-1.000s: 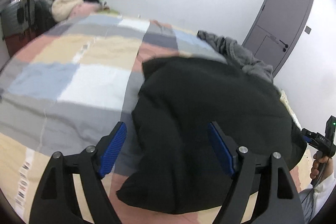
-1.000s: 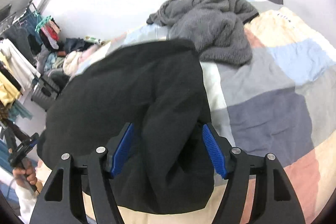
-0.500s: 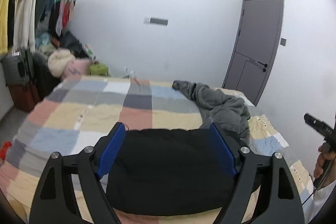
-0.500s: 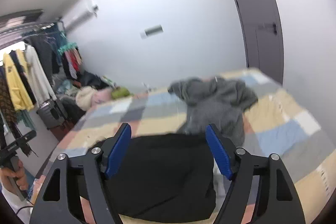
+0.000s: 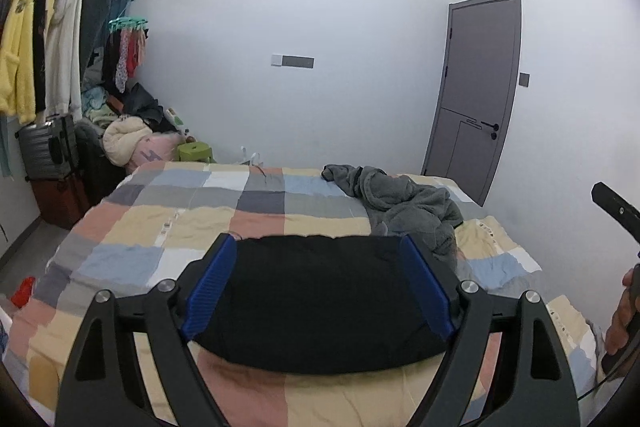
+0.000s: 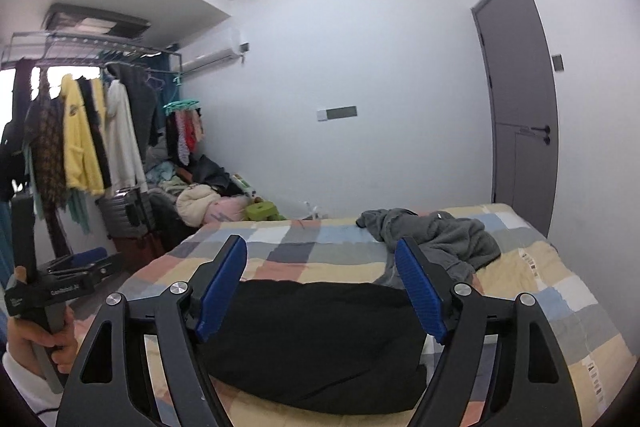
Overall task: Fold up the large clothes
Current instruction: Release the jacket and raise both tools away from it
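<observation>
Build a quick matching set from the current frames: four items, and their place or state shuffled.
Items:
1. black garment
2. grey garment
3. yellow top
4. green stool

Place or state:
A. hanging on the rack
B. on the floor beyond the bed's far edge
C. folded, at the near end of the bed
D. crumpled, at the far end of the bed on the door side

Pairs: 1-C, 2-D, 3-A, 4-B
</observation>
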Tool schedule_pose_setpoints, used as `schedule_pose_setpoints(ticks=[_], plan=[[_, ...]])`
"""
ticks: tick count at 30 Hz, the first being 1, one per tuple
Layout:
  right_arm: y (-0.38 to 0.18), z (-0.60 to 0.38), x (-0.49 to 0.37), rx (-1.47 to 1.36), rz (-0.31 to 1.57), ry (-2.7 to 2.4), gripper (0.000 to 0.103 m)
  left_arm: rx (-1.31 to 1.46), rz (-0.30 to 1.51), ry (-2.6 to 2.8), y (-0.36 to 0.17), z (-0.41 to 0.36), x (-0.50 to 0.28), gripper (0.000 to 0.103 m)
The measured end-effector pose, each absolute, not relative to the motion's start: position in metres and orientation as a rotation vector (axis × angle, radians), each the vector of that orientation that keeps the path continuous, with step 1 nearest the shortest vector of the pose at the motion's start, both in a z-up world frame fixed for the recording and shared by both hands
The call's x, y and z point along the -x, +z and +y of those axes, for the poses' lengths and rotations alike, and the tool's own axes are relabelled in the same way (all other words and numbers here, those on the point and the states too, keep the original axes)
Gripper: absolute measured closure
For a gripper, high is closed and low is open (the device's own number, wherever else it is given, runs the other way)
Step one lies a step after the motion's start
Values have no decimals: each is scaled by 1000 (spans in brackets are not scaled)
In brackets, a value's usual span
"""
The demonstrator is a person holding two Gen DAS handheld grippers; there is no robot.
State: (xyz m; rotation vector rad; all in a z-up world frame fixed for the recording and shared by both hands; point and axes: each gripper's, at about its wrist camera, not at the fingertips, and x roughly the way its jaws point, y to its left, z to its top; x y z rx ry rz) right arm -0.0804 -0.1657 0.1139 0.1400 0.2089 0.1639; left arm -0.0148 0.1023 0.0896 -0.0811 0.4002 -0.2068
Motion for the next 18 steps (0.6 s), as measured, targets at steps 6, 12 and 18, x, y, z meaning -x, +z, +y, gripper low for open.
schedule_pose_setpoints(ticks=[6,12,18], plan=[[89,-141,104,-127,217,179,23,100,414,-218,72,100,46,19],[58,-112,113,-95,278,200,21,106,448,-207,47,97,64,19],[32,-101,118,-85,318,185,15,137,492,-186,24,101,68,19]])
